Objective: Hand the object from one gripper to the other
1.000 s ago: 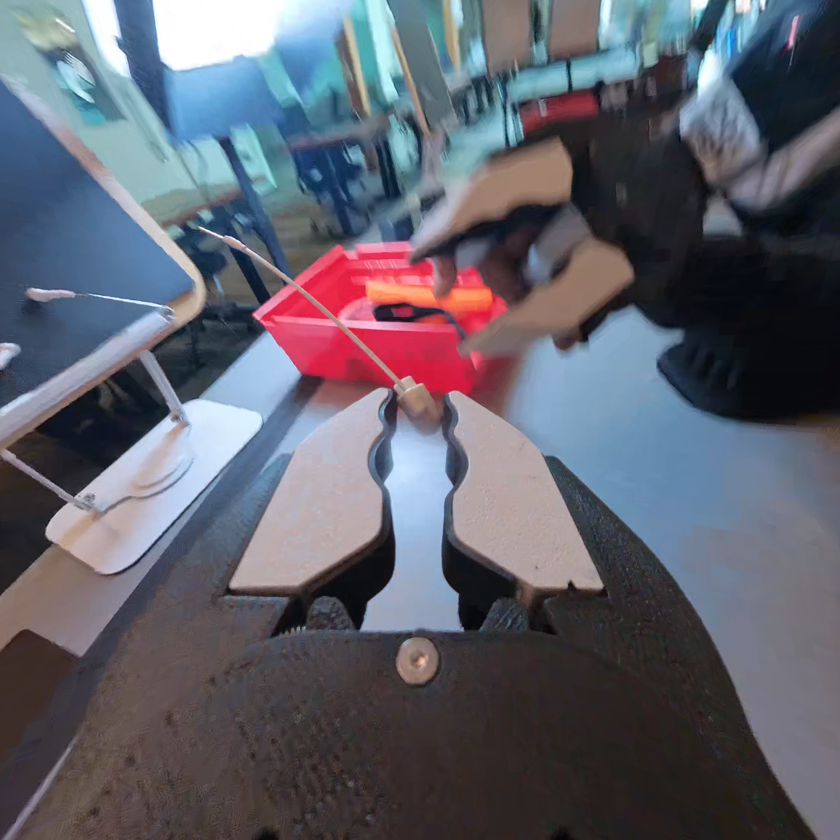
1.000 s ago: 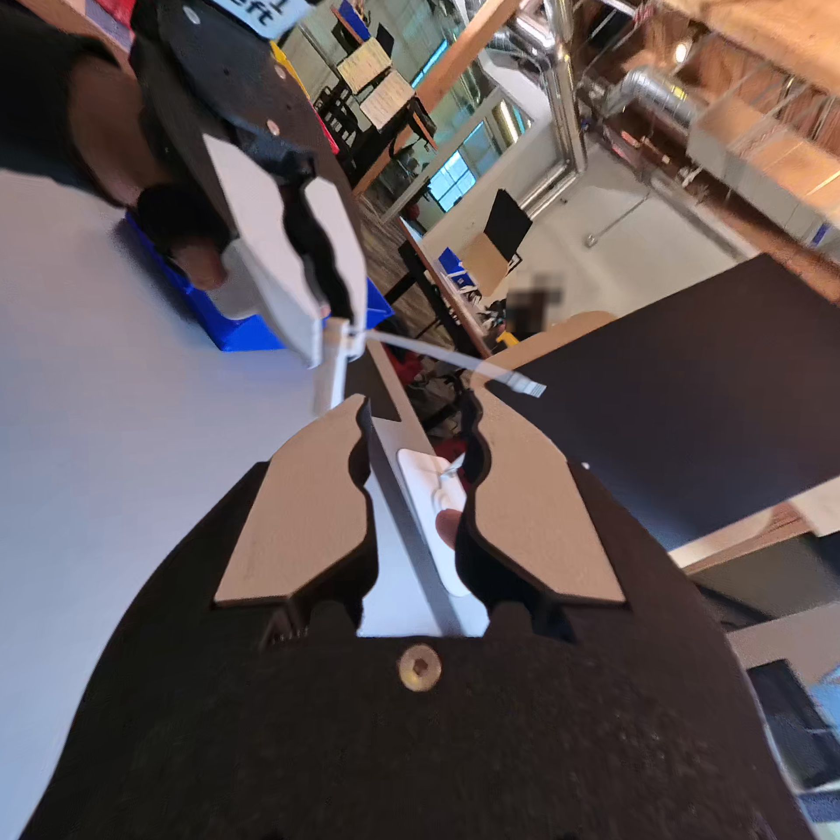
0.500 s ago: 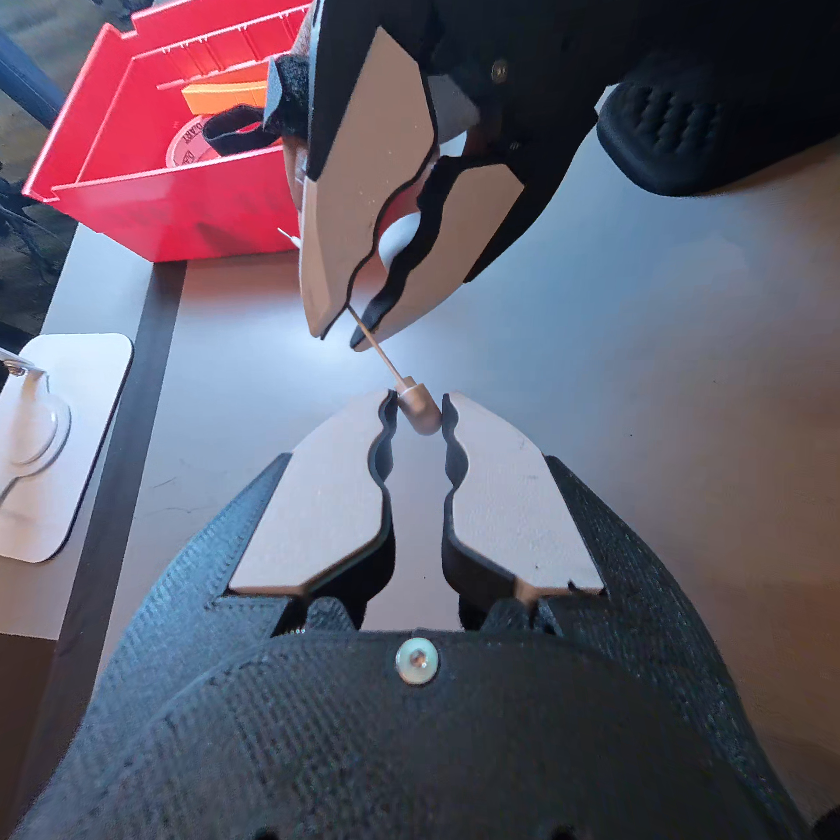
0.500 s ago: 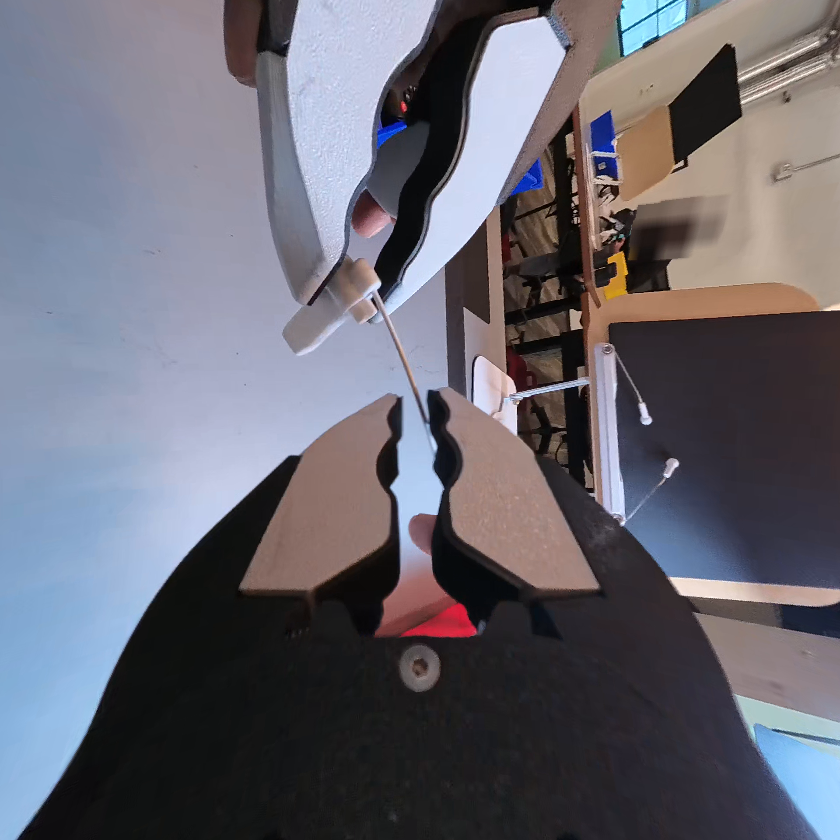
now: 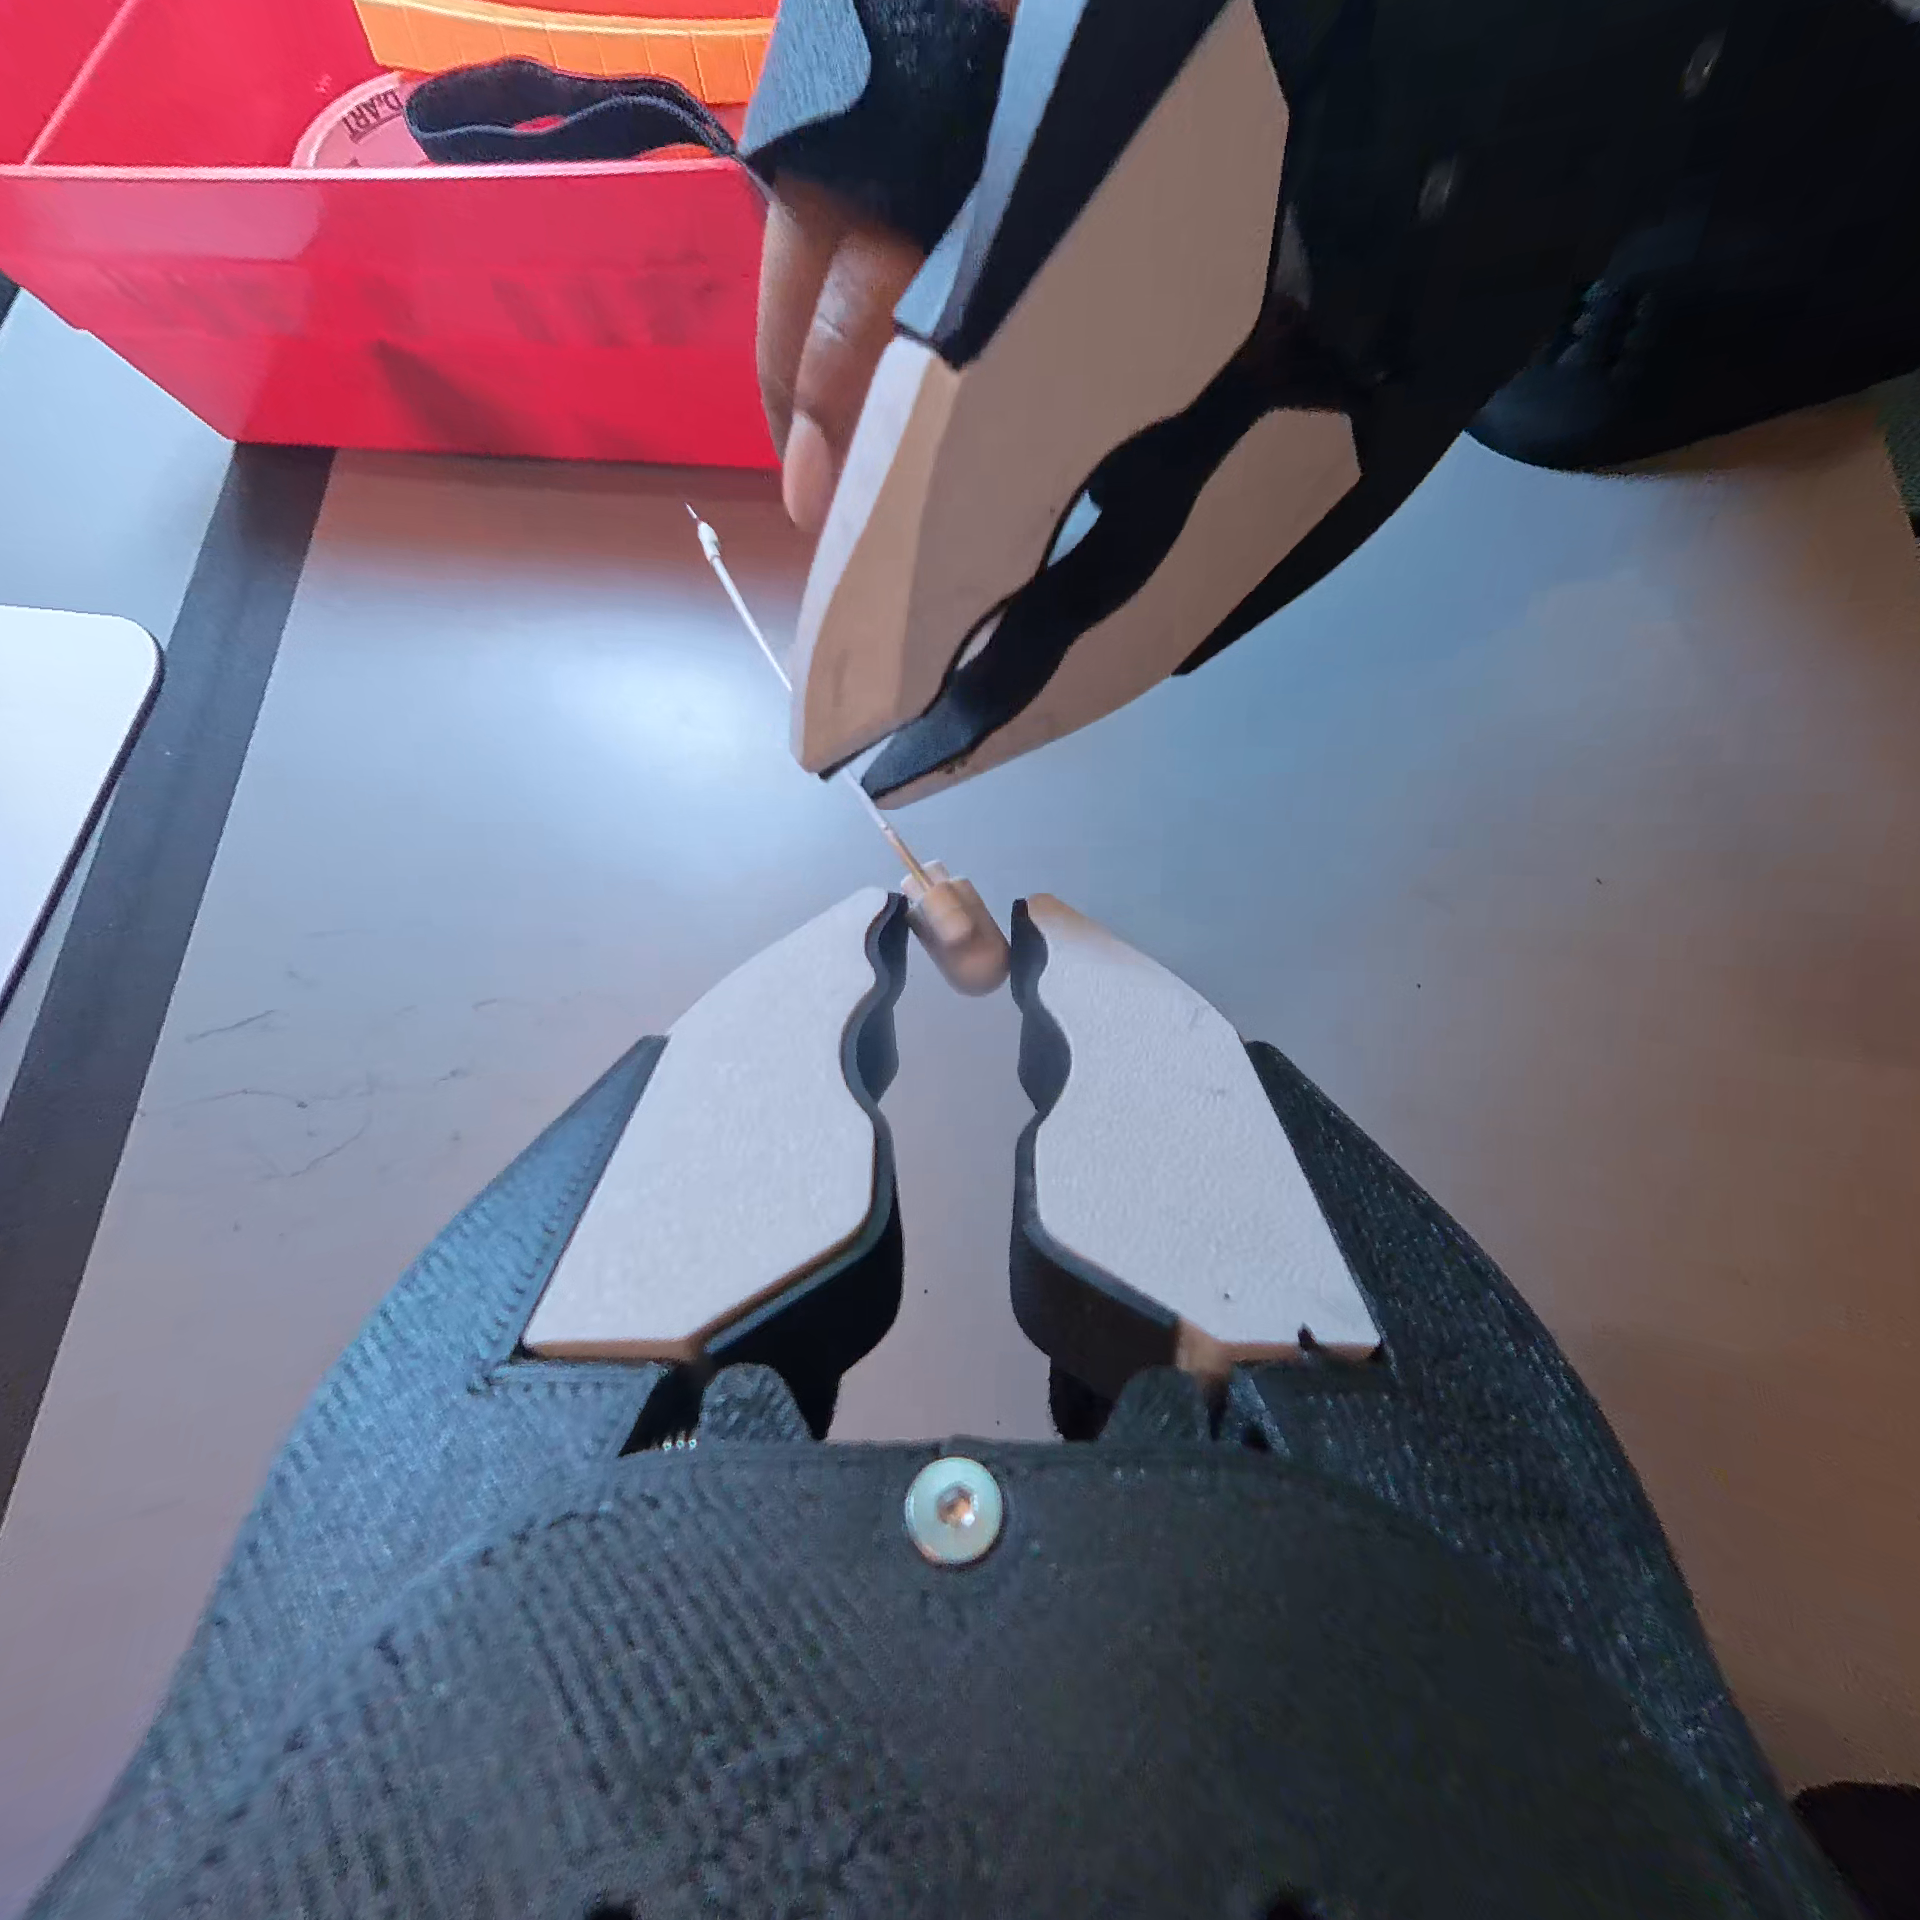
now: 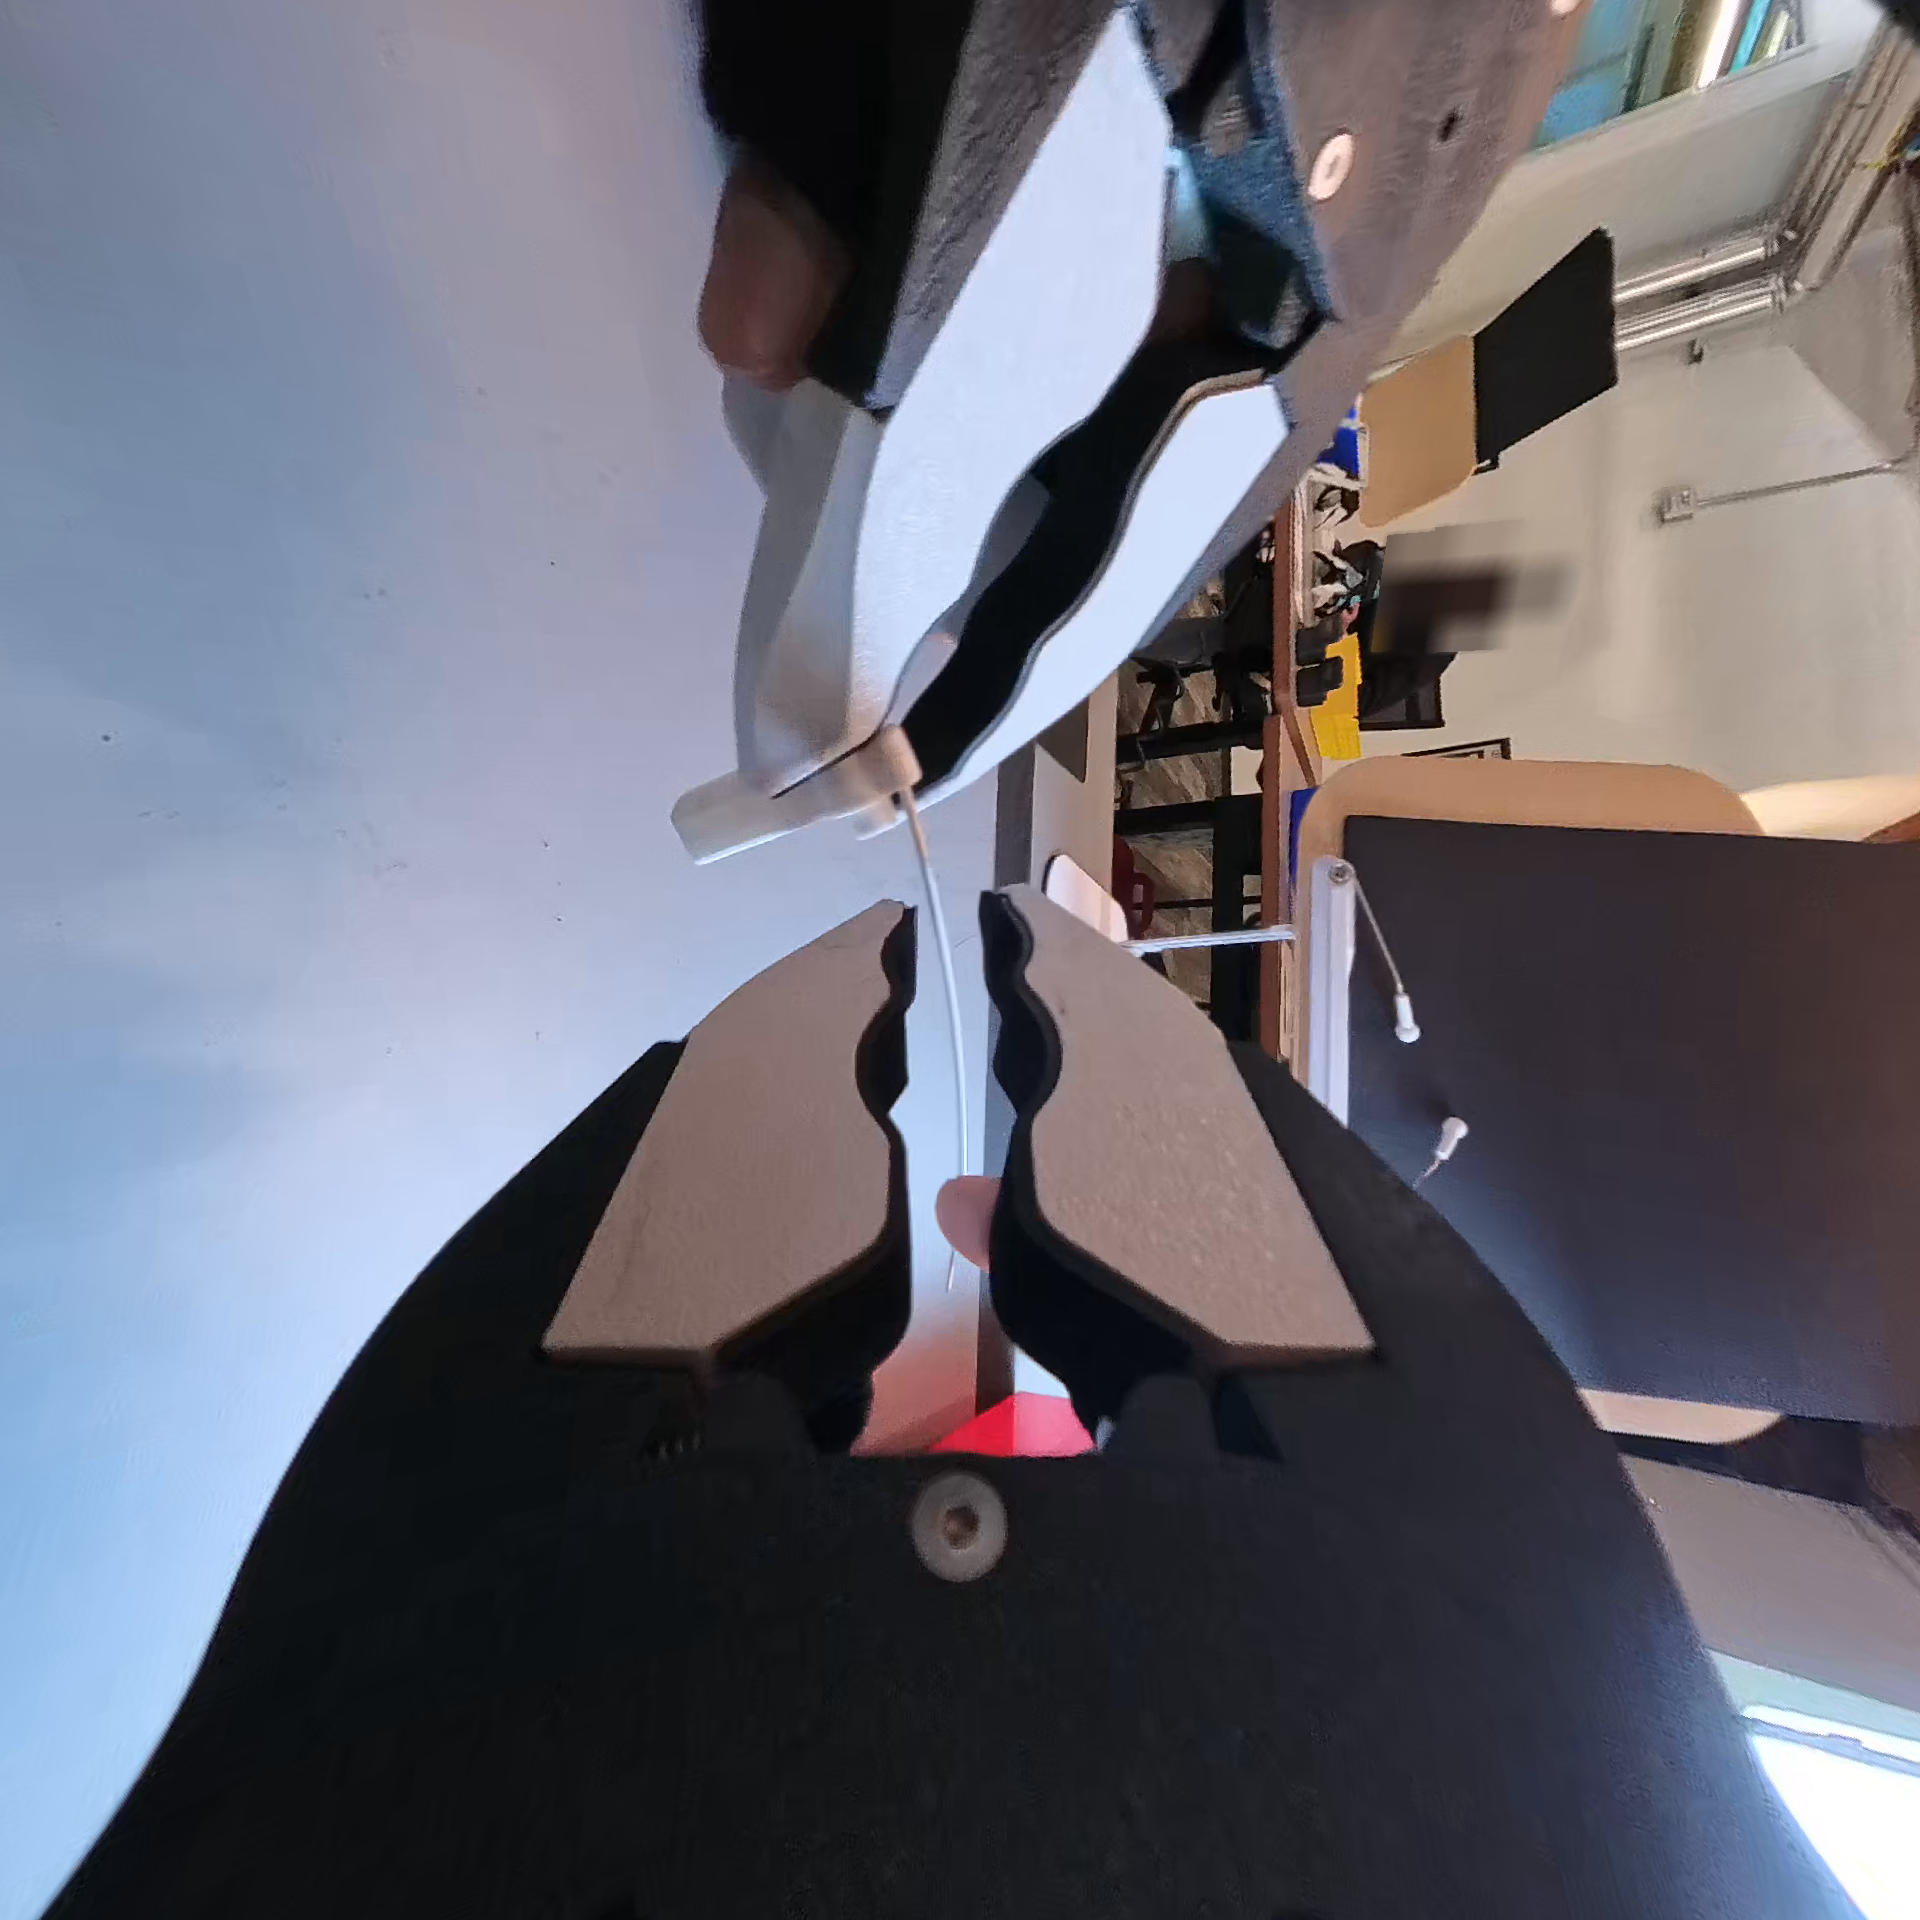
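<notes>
Smooth grey tabletop (image 5: 1455, 935) under both tools, with an office room blurred behind in the right wrist view. The left gripper (image 5: 951, 914) is clenched at its fingertips on the stubby cylindrical plastic head of the thin white wire pin (image 5: 954, 935). The head sits right between the tips and the wire shaft runs forward and slightly left, away from them.

The right gripper (image 5: 862, 774) comes in from ahead and to the right of the left gripper, pointing down at it, tips just beyond the pin head. The shaft passes between its two fingers and the far wire end sticks out past them on the left side.

In the right wrist view the wire lies along the narrow slot between the fingers, closer to the left-hand one. The jaws are nearly together, but I cannot tell whether they actually pinch the wire.

A bare finger (image 5: 821, 343) of the person shows beside the right gripper's body.

A red plastic bin (image 5: 416, 312) stands ahead-left of the left gripper, holding a black strap (image 5: 551, 114) and an orange flat piece (image 5: 561, 42). A white rounded plate (image 5: 52, 779) lies far left of it. Right of the right gripper is a dark board with a tan edge (image 6: 1662, 1091).
</notes>
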### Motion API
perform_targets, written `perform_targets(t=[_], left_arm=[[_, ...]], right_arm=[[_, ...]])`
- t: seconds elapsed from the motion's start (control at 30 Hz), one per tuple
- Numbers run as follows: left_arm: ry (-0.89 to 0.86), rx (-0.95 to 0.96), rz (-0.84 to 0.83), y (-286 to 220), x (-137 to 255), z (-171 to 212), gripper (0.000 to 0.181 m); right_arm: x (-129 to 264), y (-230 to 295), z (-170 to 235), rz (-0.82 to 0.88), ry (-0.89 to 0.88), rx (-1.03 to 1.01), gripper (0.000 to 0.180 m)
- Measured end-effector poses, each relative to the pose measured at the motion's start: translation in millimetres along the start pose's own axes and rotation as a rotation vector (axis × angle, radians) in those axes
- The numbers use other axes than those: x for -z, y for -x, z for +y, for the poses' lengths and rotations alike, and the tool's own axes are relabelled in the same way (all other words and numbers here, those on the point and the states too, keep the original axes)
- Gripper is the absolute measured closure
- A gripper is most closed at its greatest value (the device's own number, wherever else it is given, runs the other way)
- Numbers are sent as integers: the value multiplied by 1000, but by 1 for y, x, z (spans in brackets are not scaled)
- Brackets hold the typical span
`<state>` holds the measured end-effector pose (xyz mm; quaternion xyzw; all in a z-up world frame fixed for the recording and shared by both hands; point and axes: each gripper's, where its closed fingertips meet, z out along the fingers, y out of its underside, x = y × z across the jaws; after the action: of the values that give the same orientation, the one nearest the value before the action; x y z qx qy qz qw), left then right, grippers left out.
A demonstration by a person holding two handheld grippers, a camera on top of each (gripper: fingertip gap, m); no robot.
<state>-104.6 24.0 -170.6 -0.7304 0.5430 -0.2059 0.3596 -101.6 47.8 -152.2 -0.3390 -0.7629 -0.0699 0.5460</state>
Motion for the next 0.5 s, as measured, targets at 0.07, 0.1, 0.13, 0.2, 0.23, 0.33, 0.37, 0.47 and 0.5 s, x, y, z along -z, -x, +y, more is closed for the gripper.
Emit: perform_targets(t=[0.07, 0.1, 0.13, 0.2, 0.23, 0.33, 0.37, 0.47, 0.5], left_arm=[[-3, 10, 2, 1, 1, 1, 161], [-11, 18, -1, 3, 2, 1, 161], [-23, 30, -2, 5, 4, 0, 161], [-48, 57, -21, 10, 6, -1, 161], [-59, 65, -50, 15, 8, -3, 160], [-93, 84, -131, 26, 14, -11, 155], [-102, 94, -155, 28, 15, -15, 156], [-103, 124, -192, 31, 11, -21, 157], [-88, 128, -200, 32, 8, -20, 157]], right_arm=[[-3, 2, 1, 12, 1, 9, 177], [-4, -1, 2, 36, -1, 6, 178], [-6, -3, 2, 44, 2, -2, 178], [-8, -5, 6, 59, 24, -12, 178], [-9, -6, 9, 68, 45, -9, 178], [-11, -9, 18, 94, 90, -12, 178], [-12, -10, 20, 102, 101, -15, 178], [-13, -11, 21, 116, 111, 1, 178], [-14, -10, 19, 113, 109, 6, 178]])
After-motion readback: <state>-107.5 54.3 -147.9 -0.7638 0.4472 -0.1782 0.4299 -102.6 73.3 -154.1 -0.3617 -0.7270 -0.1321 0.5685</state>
